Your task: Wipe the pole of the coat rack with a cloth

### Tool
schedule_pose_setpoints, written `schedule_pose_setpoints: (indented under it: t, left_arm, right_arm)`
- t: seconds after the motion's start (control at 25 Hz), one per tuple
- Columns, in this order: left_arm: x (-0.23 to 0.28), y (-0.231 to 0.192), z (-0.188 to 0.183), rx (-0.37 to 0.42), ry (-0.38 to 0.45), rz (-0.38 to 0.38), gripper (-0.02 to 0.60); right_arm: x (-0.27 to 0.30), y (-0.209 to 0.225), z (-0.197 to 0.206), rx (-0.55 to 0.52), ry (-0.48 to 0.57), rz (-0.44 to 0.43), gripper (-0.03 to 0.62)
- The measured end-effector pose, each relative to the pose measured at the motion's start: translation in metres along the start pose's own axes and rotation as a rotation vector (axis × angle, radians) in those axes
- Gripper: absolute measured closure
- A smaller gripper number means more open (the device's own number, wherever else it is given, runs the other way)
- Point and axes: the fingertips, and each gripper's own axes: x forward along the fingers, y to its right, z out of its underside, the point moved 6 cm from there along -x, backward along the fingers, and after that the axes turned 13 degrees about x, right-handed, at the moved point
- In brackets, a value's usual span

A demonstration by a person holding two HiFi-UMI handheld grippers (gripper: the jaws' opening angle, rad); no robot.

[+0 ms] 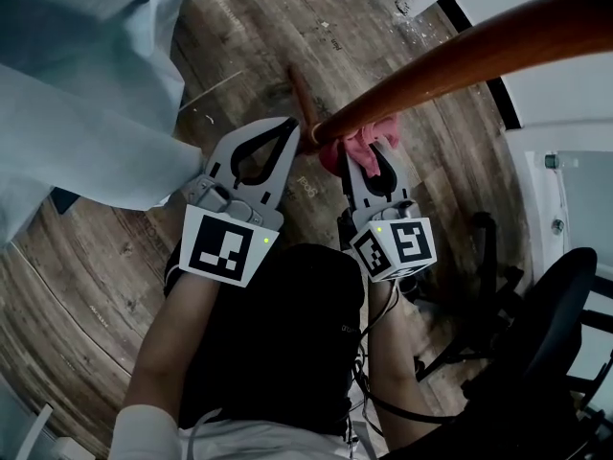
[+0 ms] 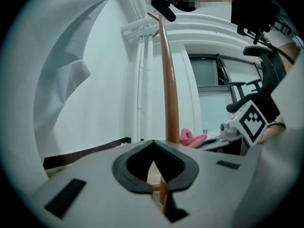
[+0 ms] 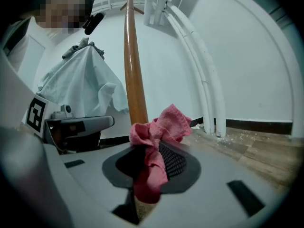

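The brown wooden pole (image 1: 460,60) of the coat rack runs from the upper right down to the floor at the centre. A pink cloth (image 1: 362,140) is bunched against its lower part, and my right gripper (image 1: 367,151) is shut on that cloth. In the right gripper view the cloth (image 3: 161,127) sticks out of the right gripper (image 3: 152,133), touching the pole (image 3: 133,70). My left gripper (image 1: 290,125) is shut with nothing in it, its tips just left of the pole. In the left gripper view the pole (image 2: 168,80) rises just beyond the left gripper (image 2: 153,142), with the cloth (image 2: 190,137) behind.
A pale blue garment (image 1: 86,94) hangs at the left, close to my left gripper. One foot of the rack (image 1: 302,99) lies on the wooden floor. A black office chair (image 1: 546,324) stands at the lower right. White pipes (image 3: 199,70) run along the wall.
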Motion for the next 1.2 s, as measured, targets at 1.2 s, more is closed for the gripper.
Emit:
schedule_pose_setpoints:
  t: [1.2]
  left_arm:
    - [-0.007, -0.011, -0.017, 0.039, -0.010, -0.046, 0.569]
  right_arm:
    - [-0.024, -0.007, -0.042, -0.016, -0.002, 0.052, 0.502]
